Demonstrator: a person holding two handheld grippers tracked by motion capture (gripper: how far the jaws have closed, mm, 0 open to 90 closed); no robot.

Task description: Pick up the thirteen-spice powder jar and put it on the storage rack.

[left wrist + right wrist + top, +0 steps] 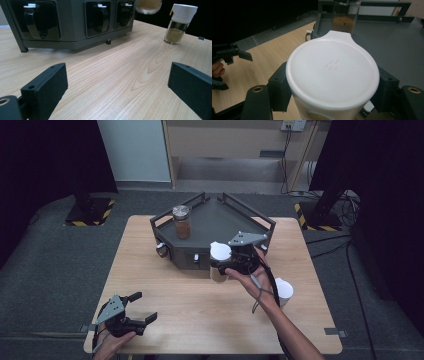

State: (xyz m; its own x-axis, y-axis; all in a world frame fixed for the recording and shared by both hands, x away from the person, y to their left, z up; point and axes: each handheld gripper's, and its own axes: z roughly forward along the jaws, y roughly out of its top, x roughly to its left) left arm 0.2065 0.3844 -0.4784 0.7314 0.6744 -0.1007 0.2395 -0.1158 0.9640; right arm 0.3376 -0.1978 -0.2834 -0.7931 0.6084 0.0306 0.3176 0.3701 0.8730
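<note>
My right gripper (220,266) is shut on a spice jar with a white lid (220,251), held in the air just in front of the dark grey rack (220,220). In the right gripper view the jar's white lid (332,72) sits between both black jaws. A second jar of brown spice (181,222) stands upright on the rack's top, at its left. My left gripper (145,307) rests low near the table's front left corner, open with nothing between its jaws (117,85). The held jar's bottom (148,6) hangs at the top of the left gripper view.
Another white-capped spice jar (284,291) stands on the wooden table at the right (180,23). The rack's front (72,42) has several slots with white-tipped clips. The rack's raised rails edge its flat top (387,37).
</note>
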